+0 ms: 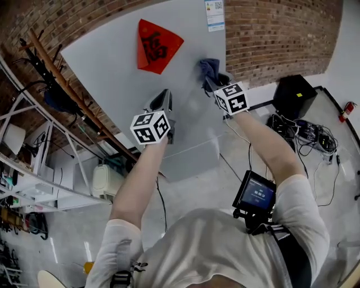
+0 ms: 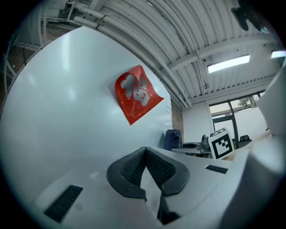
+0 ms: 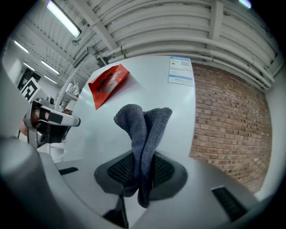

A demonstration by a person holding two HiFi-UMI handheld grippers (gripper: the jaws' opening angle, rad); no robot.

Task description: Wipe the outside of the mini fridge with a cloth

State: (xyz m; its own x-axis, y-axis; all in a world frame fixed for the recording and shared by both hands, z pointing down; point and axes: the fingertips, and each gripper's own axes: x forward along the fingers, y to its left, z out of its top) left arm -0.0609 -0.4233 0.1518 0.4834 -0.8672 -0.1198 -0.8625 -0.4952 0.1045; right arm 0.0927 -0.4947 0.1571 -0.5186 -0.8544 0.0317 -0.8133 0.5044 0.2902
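The mini fridge shows a broad white face, with a red diamond paper and a label sticker stuck on it. My right gripper is shut on a blue-grey cloth, which rests against the fridge face just below the sticker. In the right gripper view the cloth stands folded up out of the shut jaws, in front of the fridge. My left gripper is shut and empty, close to the fridge face below the red paper.
A brick wall stands to the right of the fridge. A black box and tangled cables lie on the floor at right. Metal shelving and a white appliance are at left.
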